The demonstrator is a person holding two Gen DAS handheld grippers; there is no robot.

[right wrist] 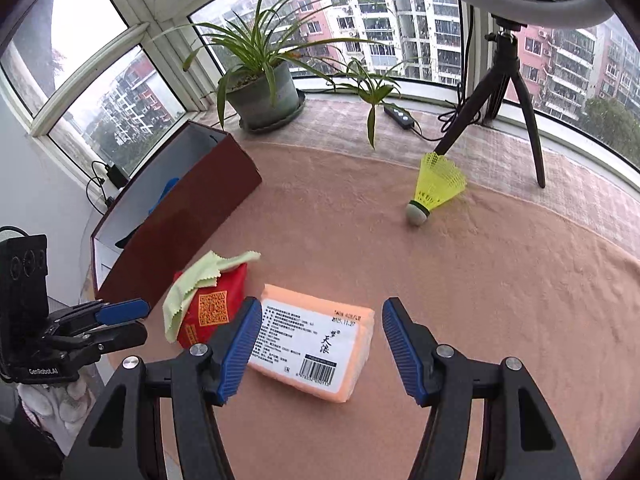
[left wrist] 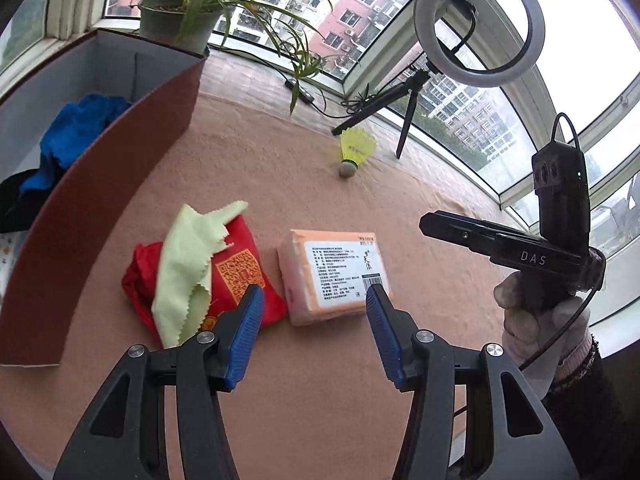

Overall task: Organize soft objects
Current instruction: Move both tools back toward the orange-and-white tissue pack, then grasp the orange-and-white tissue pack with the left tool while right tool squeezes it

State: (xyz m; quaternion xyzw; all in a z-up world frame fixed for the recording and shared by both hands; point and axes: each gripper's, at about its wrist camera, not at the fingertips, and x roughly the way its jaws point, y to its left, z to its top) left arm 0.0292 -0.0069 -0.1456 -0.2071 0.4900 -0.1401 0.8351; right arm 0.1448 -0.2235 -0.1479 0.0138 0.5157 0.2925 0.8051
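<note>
Soft orange tissue pack (right wrist: 316, 344) lies on your pink cloth, beside the red pouch (left wrist: 224, 280) under a pale green cloth (left wrist: 188, 264). Your right gripper (right wrist: 316, 346) and left gripper (left wrist: 314, 330) gape empty; straddle the pack squarely, squeeze gently.

bare pink cloth (right wrist: 500, 300) right of tissue pack (right wrist: 316, 344); brown box (right wrist: 180, 216) wall at left, shuttlecock (right wrist: 434, 186) beyond

We are seeing soft grey daylight coming through the big curved glass windows (right wrist: 360, 20); edges are bending round, corners are going black.
</note>
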